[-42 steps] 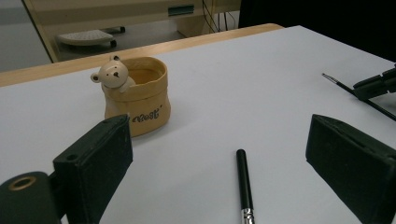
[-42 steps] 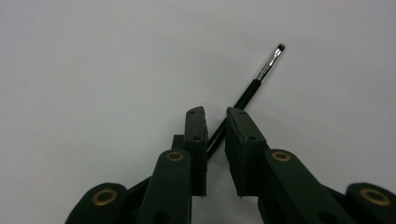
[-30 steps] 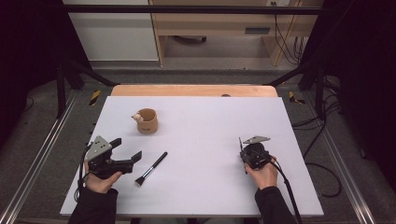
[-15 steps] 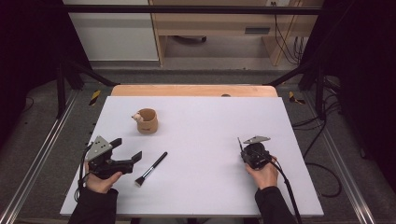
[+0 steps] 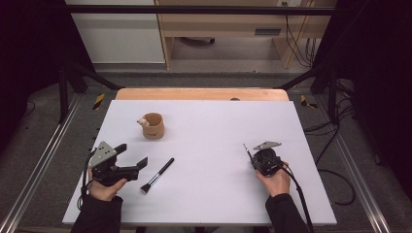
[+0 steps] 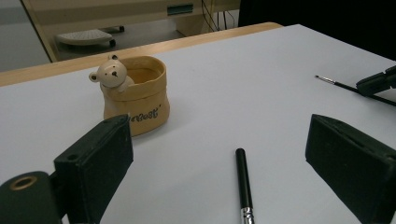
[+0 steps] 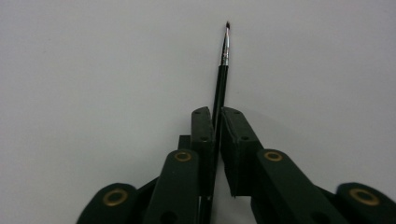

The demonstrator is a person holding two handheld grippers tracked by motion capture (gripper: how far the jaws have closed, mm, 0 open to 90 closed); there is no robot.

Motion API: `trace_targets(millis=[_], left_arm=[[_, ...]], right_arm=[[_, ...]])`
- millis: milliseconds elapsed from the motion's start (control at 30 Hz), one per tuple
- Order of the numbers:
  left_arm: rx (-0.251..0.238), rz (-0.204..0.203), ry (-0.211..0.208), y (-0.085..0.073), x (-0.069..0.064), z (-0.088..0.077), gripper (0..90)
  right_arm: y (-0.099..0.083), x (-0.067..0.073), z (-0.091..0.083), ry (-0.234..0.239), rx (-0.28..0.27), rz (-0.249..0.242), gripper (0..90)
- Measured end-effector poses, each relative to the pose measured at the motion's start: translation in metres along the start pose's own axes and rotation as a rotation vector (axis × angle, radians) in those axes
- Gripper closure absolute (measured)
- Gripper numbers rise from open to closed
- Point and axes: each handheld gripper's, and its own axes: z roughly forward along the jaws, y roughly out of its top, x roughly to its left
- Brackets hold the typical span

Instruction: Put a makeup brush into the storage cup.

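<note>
My right gripper [image 5: 254,157] sits at the table's right, shut on a thin black pointed brush [image 7: 223,60]. Its jaws have just been opening a hair, with the brush [image 5: 248,149] still pinched between the pads and its tip sticking out ahead. My left gripper [image 5: 132,155] rests at the left, open, with nothing between its jaws. Just right of it a black-handled makeup brush [image 5: 158,175] lies flat; in the left gripper view its handle [image 6: 243,182] points between the jaws. A tan cup with a small bear figure [image 5: 153,126] stands upright beyond it.
The white tabletop [image 5: 214,126] ends in a wooden strip [image 5: 201,94] at the far edge. Metal rails run along both sides, with cables on the floor at the right. Wide bare space lies between the two grippers.
</note>
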Motion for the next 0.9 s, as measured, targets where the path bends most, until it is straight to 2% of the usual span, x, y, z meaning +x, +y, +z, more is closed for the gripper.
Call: trace_targets(millis=[33,200,267,300,400,467,500,567,600,667,767,900], left_arm=[[-0.001,0.000,0.000,0.000,0.000,0.000,6.9],[-0.008,-0.003,0.000,0.001,0.001,-0.002,6.9],[-0.008,-0.006,0.000,0.001,0.002,-0.003,7.0],[-0.007,-0.006,-0.001,0.001,0.002,-0.003,7.0],[-0.005,-0.003,-0.003,0.001,0.001,-0.002,7.0],[-0.005,-0.004,-0.004,0.001,0.001,-0.002,7.0],[-0.004,-0.004,-0.004,0.001,0.001,-0.002,7.0],[-0.003,-0.004,-0.004,0.001,0.001,-0.002,7.0],[-0.003,-0.004,-0.004,0.001,0.001,-0.002,7.0],[-0.002,-0.003,-0.005,0.001,0.001,-0.002,7.0],[-0.002,-0.002,-0.005,0.001,0.002,-0.002,6.9],[-0.003,-0.004,-0.005,0.001,0.002,-0.003,6.9]], right_arm=[[0.000,-0.001,-0.001,-0.003,0.001,-0.007,77.5],[0.006,-0.005,-0.012,0.020,-0.022,0.008,68.5],[0.008,-0.006,-0.015,0.027,-0.012,0.019,66.8],[0.010,-0.007,-0.016,0.025,-0.003,0.003,65.7],[0.021,-0.007,-0.021,0.014,0.040,-0.023,60.7],[0.033,-0.007,-0.023,0.027,0.086,-0.043,57.6],[0.033,-0.007,-0.023,0.027,0.086,-0.043,57.6],[0.040,-0.006,-0.022,0.029,0.122,-0.051,56.8],[0.047,-0.006,-0.019,0.030,0.169,-0.064,56.5],[0.049,-0.006,-0.017,0.041,0.180,-0.065,56.4],[0.055,-0.006,-0.013,0.045,0.238,-0.067,56.4],[0.058,-0.007,-0.005,0.061,0.281,-0.072,57.5]])
